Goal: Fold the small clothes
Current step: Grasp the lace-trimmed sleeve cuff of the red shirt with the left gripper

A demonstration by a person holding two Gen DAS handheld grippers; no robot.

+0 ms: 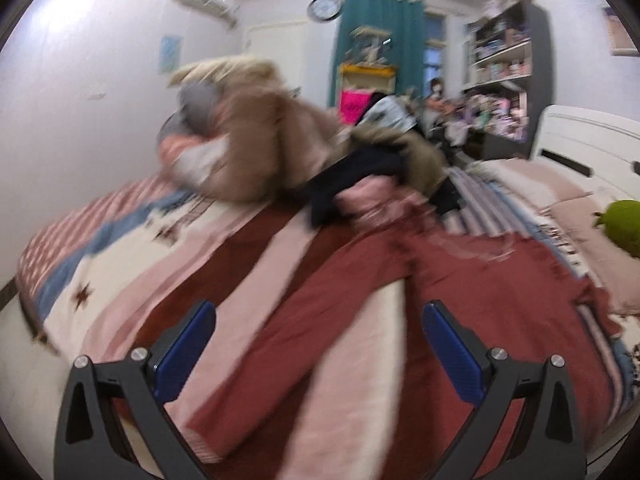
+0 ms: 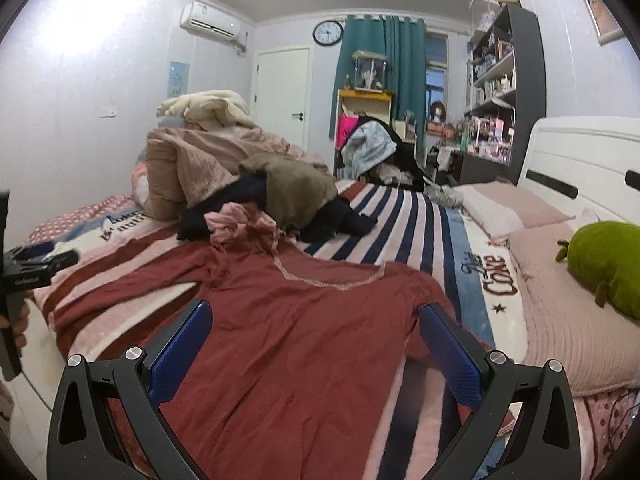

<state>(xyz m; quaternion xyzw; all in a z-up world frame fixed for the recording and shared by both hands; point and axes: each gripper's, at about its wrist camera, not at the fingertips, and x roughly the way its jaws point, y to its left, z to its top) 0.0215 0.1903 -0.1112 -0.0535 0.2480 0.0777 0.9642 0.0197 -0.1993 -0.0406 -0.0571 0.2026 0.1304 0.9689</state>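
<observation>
A dark red long-sleeved garment (image 2: 280, 320) lies spread flat on the striped bedspread (image 2: 400, 216), neck end towards the clothes pile. In the blurred left wrist view its left sleeve (image 1: 304, 328) runs between the fingers. My left gripper (image 1: 320, 344) is open and empty just above that sleeve; the left tool (image 2: 24, 268) also shows at the left edge of the right wrist view. My right gripper (image 2: 316, 340) is open and empty above the garment's body. A crumpled pink piece (image 2: 236, 220) lies at the garment's far end.
A pile of clothes and bedding (image 2: 224, 168) fills the far part of the bed. Pillows (image 2: 520, 216) and a green plush toy (image 2: 608, 264) lie on the right by the white headboard (image 2: 576, 160). Shelves (image 2: 504, 80) stand beyond.
</observation>
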